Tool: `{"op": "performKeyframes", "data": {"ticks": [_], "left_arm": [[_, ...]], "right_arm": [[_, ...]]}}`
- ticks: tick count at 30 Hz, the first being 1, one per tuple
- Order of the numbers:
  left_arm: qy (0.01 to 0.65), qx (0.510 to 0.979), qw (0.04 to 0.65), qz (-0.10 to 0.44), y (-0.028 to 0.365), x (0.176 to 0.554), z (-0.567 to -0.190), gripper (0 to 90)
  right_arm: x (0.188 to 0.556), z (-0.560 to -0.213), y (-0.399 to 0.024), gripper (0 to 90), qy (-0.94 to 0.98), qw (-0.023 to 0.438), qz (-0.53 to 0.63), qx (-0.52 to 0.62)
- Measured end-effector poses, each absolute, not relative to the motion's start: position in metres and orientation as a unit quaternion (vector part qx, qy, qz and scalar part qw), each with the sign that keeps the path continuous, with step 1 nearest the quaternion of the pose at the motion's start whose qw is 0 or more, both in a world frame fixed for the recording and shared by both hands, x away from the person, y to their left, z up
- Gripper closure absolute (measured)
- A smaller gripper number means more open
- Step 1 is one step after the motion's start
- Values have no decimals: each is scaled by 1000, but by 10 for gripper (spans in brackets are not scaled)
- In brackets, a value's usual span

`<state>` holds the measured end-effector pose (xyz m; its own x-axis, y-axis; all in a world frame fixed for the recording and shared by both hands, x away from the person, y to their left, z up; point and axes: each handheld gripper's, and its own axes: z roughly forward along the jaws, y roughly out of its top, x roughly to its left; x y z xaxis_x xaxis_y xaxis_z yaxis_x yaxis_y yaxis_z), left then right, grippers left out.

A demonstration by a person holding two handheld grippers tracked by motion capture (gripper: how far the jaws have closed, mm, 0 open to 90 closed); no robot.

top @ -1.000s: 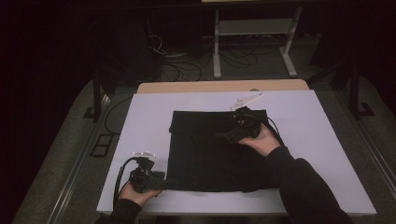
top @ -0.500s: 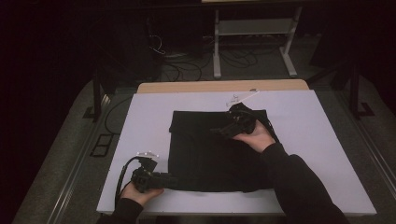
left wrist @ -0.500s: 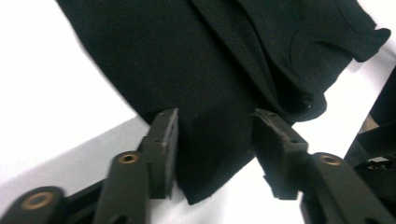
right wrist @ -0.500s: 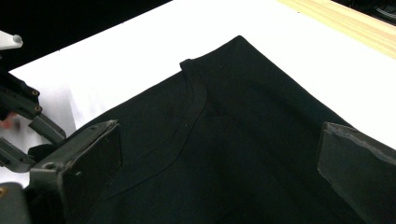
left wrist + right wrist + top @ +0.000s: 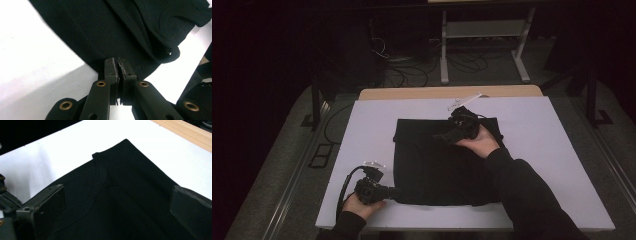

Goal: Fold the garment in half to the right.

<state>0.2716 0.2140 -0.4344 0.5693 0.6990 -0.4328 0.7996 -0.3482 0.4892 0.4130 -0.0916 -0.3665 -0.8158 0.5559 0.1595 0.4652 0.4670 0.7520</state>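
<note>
One black knit garment point(image 5: 439, 160), folded square; matte white table point(image 5: 372, 125).

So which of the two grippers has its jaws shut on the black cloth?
The left gripper, at the cloth's near left corner, has just closed on the edge. The right gripper hovers open over the far side.

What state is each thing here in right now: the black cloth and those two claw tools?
Black cloth: folded, flat on the white table, near corner pinched.
Left gripper: jaws have just been closing, now shut on the cloth's edge.
Right gripper: jaws wide open above the cloth, holding nothing.
</note>
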Motion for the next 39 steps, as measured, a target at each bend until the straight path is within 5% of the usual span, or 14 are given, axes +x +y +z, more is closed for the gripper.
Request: {"op": "performKeyframes", "data": {"ticks": [39], "left_arm": [[438,817,367,-74,216,271,-430,850]], "right_arm": [[462,-374,-40,14,866,64,387,310]]}}
